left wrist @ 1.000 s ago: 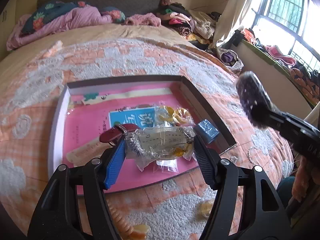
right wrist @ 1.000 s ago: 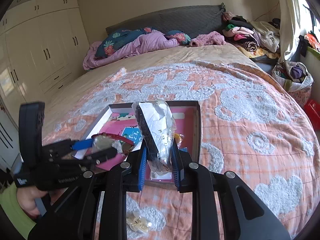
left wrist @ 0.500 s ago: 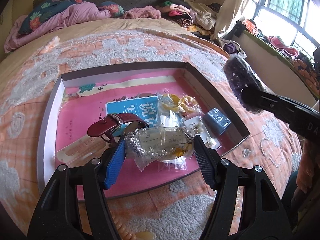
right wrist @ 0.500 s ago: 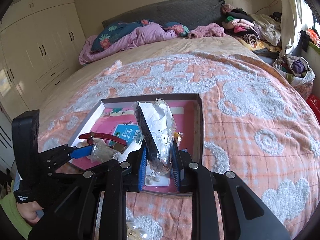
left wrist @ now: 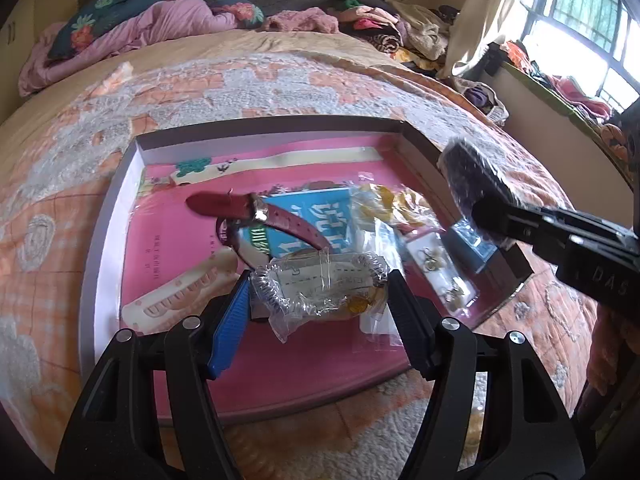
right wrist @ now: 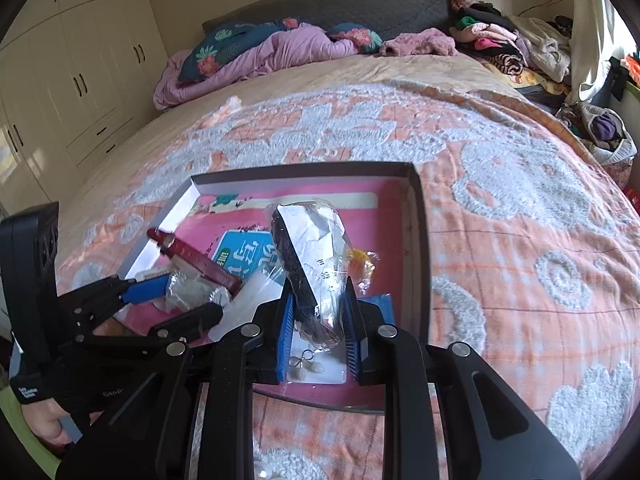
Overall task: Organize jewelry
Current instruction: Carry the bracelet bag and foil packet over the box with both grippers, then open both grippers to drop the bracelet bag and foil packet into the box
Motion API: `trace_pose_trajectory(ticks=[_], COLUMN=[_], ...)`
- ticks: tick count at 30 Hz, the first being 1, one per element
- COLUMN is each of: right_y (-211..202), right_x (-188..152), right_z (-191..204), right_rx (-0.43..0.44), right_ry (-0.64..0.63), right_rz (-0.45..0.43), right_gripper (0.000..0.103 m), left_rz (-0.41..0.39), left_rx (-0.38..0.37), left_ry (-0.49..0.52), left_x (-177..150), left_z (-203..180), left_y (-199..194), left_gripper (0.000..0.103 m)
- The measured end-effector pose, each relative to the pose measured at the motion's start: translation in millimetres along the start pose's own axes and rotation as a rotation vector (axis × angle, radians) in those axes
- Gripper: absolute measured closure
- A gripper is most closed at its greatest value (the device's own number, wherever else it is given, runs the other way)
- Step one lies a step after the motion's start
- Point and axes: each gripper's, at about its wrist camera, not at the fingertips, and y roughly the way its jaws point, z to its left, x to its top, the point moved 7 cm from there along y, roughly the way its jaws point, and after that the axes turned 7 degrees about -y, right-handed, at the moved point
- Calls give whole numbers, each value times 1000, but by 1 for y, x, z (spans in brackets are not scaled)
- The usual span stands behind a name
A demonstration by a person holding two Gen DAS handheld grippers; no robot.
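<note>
Both grippers are matte black plastic frames with round silver screws at the pivots and ribbed blue pads on the fingers (right wrist: 285,336), the left gripper (left wrist: 320,304) matching the right gripper (right wrist: 318,336), whose side carries pale lettering, while a lime-green sleeve (right wrist: 16,420) covers the person's left wrist

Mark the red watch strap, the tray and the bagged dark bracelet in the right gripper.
red watch strap (left wrist: 280,220): left wrist view, on the strap just past the buckle.
tray (right wrist: 420,240): right wrist view, on its right wall.
bagged dark bracelet (right wrist: 290,260): right wrist view, on the dark beads inside the bag.
</note>
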Motion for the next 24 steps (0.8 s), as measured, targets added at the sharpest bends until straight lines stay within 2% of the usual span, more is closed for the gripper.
trace_pose_trajectory(ticks=[4,9,18,24], right_y=[10,19,20,21], right_x=[-6,-16,-19,-20], right_z=[3,7,10,10], right_rx=[27,22,13,14], right_ry=[23,27,19,19], right_rz=[30,53,55,62], right_gripper=[82,82,82,82], left_rz=[-9,-21,-30,-41], left_rx=[11,21,53,50], left_ry=[-13,-27,-64,-64], left_x=[3,5,11,12], left_z=[6,11,28,28], left_y=[0,-2,-1,-5], left_gripper=[44,44,44,44])
